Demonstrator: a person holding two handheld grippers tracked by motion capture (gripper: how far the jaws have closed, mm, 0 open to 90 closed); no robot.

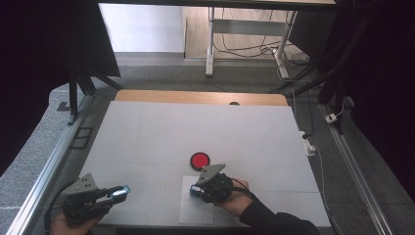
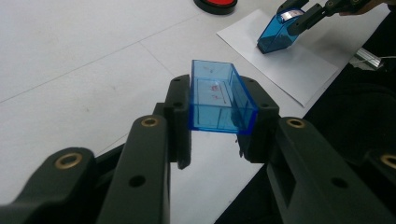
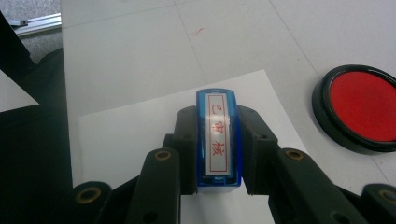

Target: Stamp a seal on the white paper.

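Note:
My right gripper (image 3: pixel 218 117) is shut on a blue stamp (image 3: pixel 218 154) whose white label carries red characters. In the high view this stamp (image 1: pixel 195 190) is over the upper left part of a white paper sheet (image 1: pixel 196 211). From the left gripper view the stamp (image 2: pixel 276 36) is tilted, its lower end at or just above the paper (image 2: pixel 285 63). My left gripper (image 2: pixel 217 93) is shut on a clear blue cap (image 2: pixel 223 111), held above the table at the front left (image 1: pixel 122 190). A round red ink pad (image 1: pixel 199 159) lies just beyond the paper.
The white table top (image 1: pixel 195 127) has bare room at the left, back and right. A metal rail (image 1: pixel 44 176) runs along the left side. Cables and a table frame (image 1: pixel 244 44) lie on the floor beyond the far edge.

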